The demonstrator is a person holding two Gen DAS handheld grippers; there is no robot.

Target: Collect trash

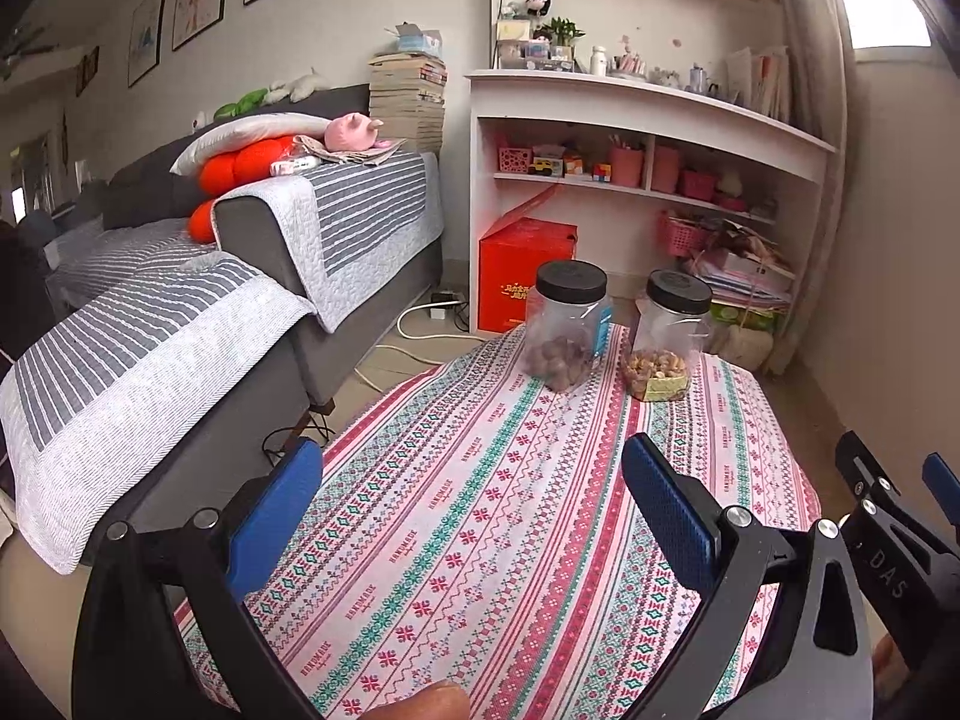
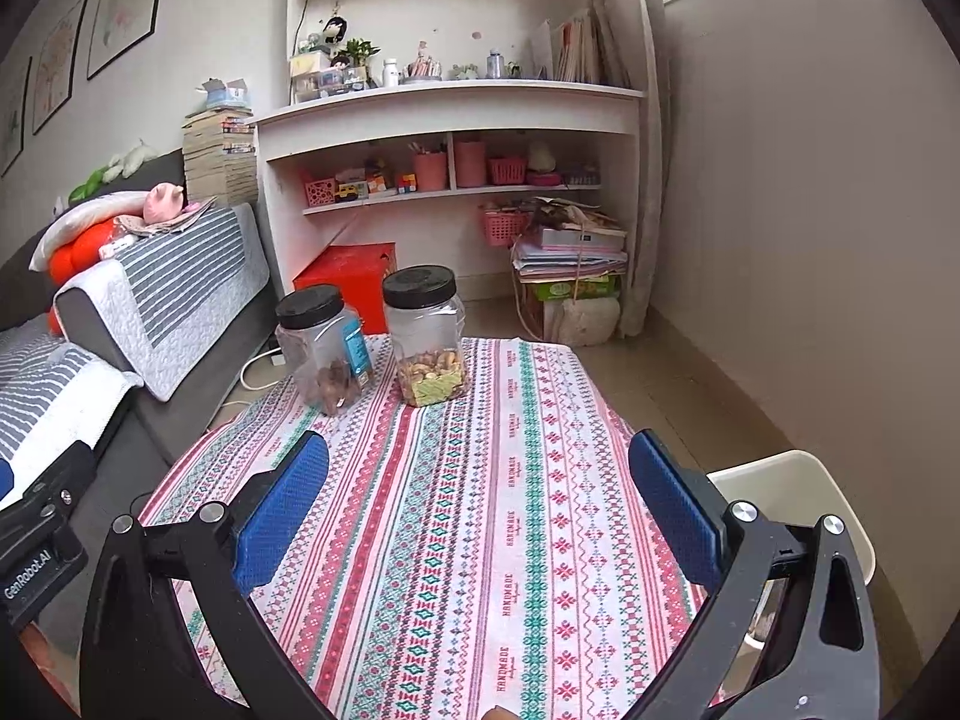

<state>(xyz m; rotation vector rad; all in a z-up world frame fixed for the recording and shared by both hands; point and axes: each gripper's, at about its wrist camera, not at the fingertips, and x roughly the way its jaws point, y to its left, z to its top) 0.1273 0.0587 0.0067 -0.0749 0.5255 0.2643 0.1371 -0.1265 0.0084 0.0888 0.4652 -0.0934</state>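
A: Where were both tongs at that point?

B: Left tongs (image 1: 474, 498) and right tongs (image 2: 480, 492) both spread wide, nothing btwn the blue pads, hovering over the patterned cloth on the surface (image 2: 540, 480).

A: And the trash?

B: Couldn't spot any loose trash on the cloth — only two black-lidded jars at the far end, one w/ dark nuts (image 1: 567, 324), one w/ mixed snacks (image 1: 666, 336), standing just beside each other. A white bin (image 2: 798, 498) sat on the floor off the right edge, partly hidden behind the right tongs; contents too hidden to tell.

A: So which step?

B: Prob either the very start or the end — cloth looked bare of litter. Next move, I'd guess, called for scanning beyond these views for scraps, then carrying to the bin w/o knocking the jars.
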